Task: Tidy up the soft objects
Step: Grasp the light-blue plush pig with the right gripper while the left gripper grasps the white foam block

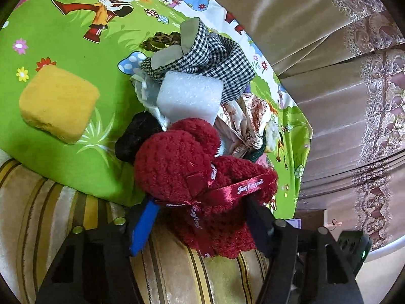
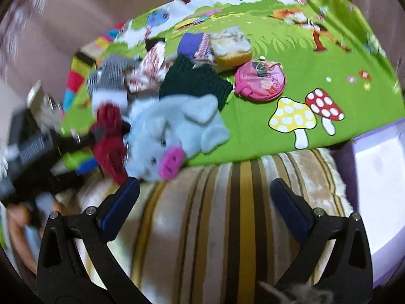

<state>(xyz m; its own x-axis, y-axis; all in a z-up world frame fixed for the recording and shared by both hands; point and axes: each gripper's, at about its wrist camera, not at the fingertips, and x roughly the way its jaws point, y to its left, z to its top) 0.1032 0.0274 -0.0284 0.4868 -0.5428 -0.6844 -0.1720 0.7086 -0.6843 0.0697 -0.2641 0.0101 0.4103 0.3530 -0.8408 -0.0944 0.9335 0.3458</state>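
A dark red knitted piece (image 1: 182, 162) with a "Just for you" ribbon lies at the near edge of a pile of soft things. My left gripper (image 1: 200, 217) has its blue pad and black finger pressed against the piece's two sides. Behind it sit a white foam block (image 1: 189, 93), a houndstooth cloth (image 1: 215, 55) and a black fuzzy item (image 1: 136, 136). A yellow sponge (image 1: 59, 103) lies apart to the left. My right gripper (image 2: 205, 190) hangs open and empty over the striped cushion (image 2: 227, 215), near a grey-blue plush pig (image 2: 174, 136). The right wrist view is blurred and shows the left gripper (image 2: 101, 136) on the red knit (image 2: 111, 139).
Everything rests on a green cartoon sheet (image 1: 63, 50) over the cushion. A pink round pouch (image 2: 260, 81), dark green knit (image 2: 195, 81) and a purple item (image 2: 189, 44) lie further back. A purple box (image 2: 379, 190) stands at right. Curtains (image 1: 329, 76) hang behind. A hand (image 2: 17, 225) shows at left.
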